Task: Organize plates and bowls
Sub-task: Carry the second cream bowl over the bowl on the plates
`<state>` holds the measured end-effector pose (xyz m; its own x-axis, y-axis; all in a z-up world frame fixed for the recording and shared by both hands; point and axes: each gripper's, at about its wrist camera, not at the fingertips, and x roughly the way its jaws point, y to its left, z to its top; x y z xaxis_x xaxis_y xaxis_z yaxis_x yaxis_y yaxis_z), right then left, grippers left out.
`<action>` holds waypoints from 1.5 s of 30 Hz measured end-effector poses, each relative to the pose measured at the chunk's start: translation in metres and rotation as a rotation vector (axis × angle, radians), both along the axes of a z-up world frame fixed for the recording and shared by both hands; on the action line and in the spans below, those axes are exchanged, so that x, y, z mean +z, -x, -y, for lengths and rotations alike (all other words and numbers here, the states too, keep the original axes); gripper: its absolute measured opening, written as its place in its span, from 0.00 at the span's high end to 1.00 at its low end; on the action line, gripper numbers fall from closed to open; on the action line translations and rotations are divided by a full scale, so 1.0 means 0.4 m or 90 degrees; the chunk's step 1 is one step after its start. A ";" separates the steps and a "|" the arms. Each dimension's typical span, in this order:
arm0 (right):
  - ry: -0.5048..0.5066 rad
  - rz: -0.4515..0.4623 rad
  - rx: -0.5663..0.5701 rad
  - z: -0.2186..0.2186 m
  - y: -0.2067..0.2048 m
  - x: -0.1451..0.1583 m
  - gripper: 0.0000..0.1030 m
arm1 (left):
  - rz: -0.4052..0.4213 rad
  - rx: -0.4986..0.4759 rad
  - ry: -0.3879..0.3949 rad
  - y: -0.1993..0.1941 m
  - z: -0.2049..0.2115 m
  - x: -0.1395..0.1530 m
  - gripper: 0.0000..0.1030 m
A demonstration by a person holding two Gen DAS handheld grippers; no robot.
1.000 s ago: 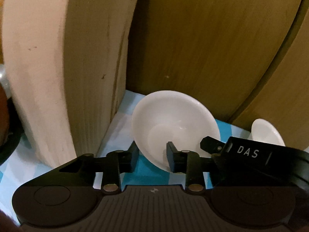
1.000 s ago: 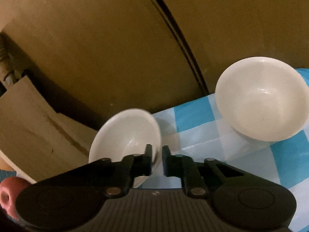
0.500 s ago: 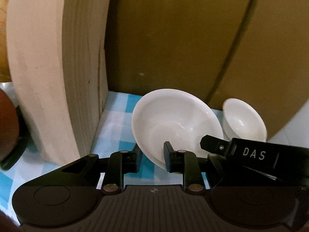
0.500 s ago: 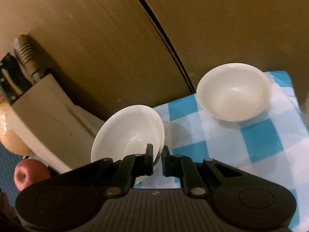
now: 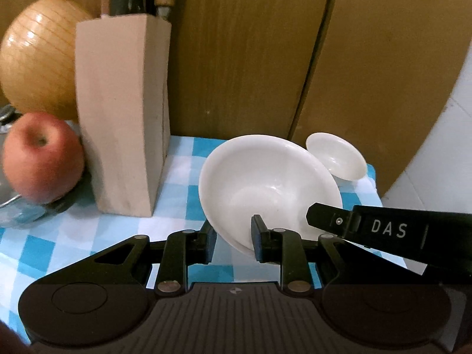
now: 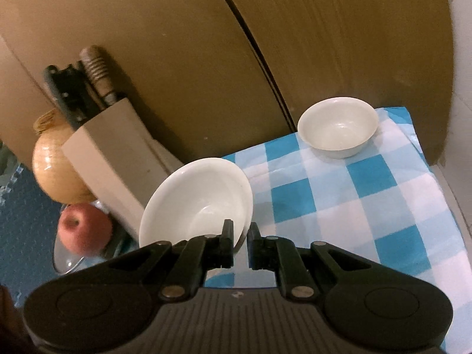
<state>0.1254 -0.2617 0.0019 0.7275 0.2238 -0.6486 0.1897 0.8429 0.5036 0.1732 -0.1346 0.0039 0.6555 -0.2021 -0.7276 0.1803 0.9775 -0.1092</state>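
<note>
My right tongs (image 6: 240, 246) are pinched narrow on the rim of the large white bowl (image 6: 196, 203), one finger inside the rim and one outside, and the bowl hangs tilted above the worktop (image 6: 368, 206), its open mouth turned up and toward my cameras, its foot away toward the knife block (image 6: 118, 159). Being round, it has no long axis to speak of; its rim plane leans steeply, higher at the far edge.

From the left wrist I see the same large white bowl (image 5: 268, 185) sitting between the fingers of my left tongs (image 5: 233, 240). The gap there is moderately wide, and I cannot tell whether either finger touches the bowl (the near rim drops behind the finger bodies). That view also catches the other gripper's black finger, lettered DAS, reaching in on the bowl's right rim, which the right camera cannot show of itself.

The small white bowl (image 6: 337, 126) stands upright on the blue-and-white checked cloth (image 6: 324, 200) near the cardboard wall (image 6: 324, 29); the right view shows it well apart from the held bowl, while in the left view the small white bowl (image 5: 336, 156) peeks out just behind the big one's rim, partly overlapped.

Both bowls are glossy and smooth. The knife block (image 5: 124, 112) is pale matte wood with dark handles sticking out of the top. Left of it sit a shiny golden onion (image 5: 38, 56) and a red apple (image 5: 42, 168).
</note>
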 end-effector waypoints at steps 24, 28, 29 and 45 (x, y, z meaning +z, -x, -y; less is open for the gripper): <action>0.021 0.013 0.023 -0.130 0.215 0.045 0.91 | 0.072 -0.055 -0.028 0.243 -0.102 0.042 0.64; 0.020 0.005 0.025 -0.138 0.226 0.035 0.91 | 0.067 -0.061 -0.032 0.252 -0.108 0.029 0.64; 0.021 0.004 0.026 -0.141 0.229 0.033 0.91 | 0.066 -0.062 -0.032 0.253 -0.111 0.026 0.64; 0.035 -0.036 0.044 -0.159 0.245 -0.003 0.90 | 0.033 -0.075 -0.061 0.266 -0.111 -0.019 0.64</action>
<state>0.0276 -0.1981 0.0008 0.6738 0.2360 -0.7002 0.1560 0.8808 0.4470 0.0670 -0.0900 -0.0037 0.6682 -0.2113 -0.7133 0.2972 0.9548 -0.0045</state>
